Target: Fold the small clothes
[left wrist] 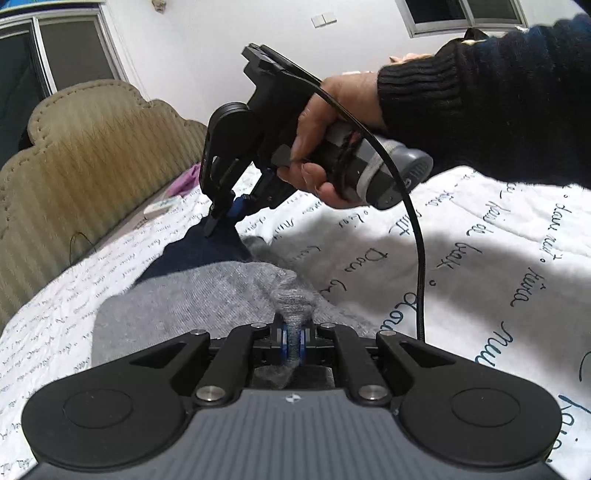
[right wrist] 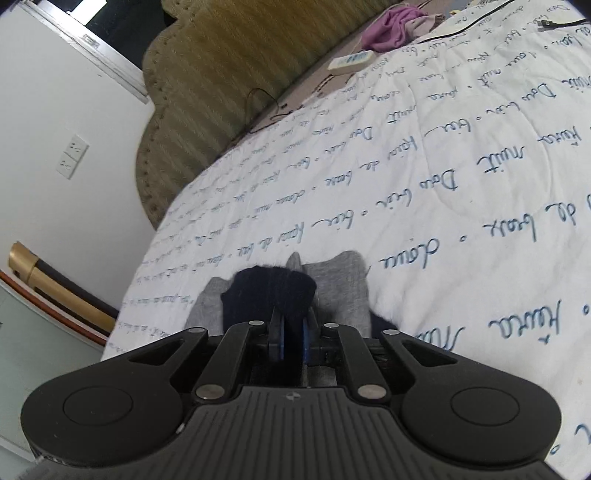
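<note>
Sock lies stretched along the quilt toward the headboard edge between my clamped grippers, left gripper pinching its grey end, right gripper its navy end.

The garment is light grey knit with a dark navy part at one end. The quilt on the bed is white, covered with rows of blue handwritten script. The headboard is olive-tan with fine stripes. Each hand-held gripper is black with blue pads. A purple cloth lies near the headboard. The sleeve is black.
</note>
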A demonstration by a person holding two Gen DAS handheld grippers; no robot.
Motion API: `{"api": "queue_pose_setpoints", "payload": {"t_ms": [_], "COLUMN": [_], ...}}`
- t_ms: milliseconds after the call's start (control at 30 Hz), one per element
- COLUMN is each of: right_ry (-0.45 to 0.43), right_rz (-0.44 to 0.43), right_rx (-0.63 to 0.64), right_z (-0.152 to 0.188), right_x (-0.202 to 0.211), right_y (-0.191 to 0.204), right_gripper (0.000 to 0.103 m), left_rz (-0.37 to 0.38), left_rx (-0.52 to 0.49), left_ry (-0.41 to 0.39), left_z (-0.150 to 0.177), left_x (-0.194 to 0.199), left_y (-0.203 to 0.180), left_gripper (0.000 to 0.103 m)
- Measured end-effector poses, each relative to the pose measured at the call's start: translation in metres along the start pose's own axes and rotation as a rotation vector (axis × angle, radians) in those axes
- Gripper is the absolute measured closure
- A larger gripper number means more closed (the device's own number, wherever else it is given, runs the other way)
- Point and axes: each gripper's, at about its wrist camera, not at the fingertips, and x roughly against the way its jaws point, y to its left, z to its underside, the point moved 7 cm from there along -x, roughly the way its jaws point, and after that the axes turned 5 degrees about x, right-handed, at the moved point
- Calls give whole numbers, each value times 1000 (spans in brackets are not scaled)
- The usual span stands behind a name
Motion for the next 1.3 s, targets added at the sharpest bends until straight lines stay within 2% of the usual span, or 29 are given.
{"api": "queue_pose_setpoints", "payload": {"t_ms": [100,167,200,233,300,333,400,433,467,500,600,700,767,867,933,1000,1033,1067,1100,1200,1300], "right_ry": [37,43,39,29,8,-5,-53,-74,-90,-105,-90,-36,15,60,74,80,84,96,104,85,82], "right_rz": [51,50,48,56,60,48,8,-14,-31,-42,-19,-3,6,-8,-26,-48,-55,-47,-40,-29,17], "right_rx": [-10,-20,-17,-15,-25,-34,-36,-33,-34,-36,-33,-38,-33,-42,-56,-75,-81,-82,-87,-51,-16], "right_z": [7,13,16,17,17,17,19,22,28,34,64,95,110,123,125,127,128,129,130,130,135], "right_x": [-10,-14,-13,-11,-3,4,27,40,53,65,85,84,74,58,51,46,44,43,43,57,64], "right_y": [-14,-19,-19,-18,-16,-13,-4,0,3,4,4,6,10,16,21,22,22,21,20,31,32], "right_gripper": [91,92,88,78,67,68,62,50,46,43,43,43,43,43,43,46,65,79,82,84,85], "left_rz": [19,26,37,49,92,119,153,157,147,120,46,7,65,214,266,276,270,265,264,250,240], "left_rx": [26,57,79,96,131,149,204,238,275,312,438,595,695,859,935,973,993,1003,1006,967,894], "left_ry": [44,42,28,12,-19,-36,-67,-80,-88,-89,-22,55,83,158,205,223,231,243,253,267,294], "left_z": [9,11,10,9,8,8,13,17,23,30,54,71,72,76,80,83,84,85,85,76,75], "left_x": [-12,-14,-12,-7,7,16,40,51,62,70,75,62,51,28,14,5,4,3,5,16,20], "left_y": [0,4,7,11,20,28,51,64,80,96,145,181,192,193,189,189,187,189,192,196,196], "left_gripper": [97,97,97,96,89,87,68,60,45,39,41,41,41,41,41,46,53,76,81,89,90]}}
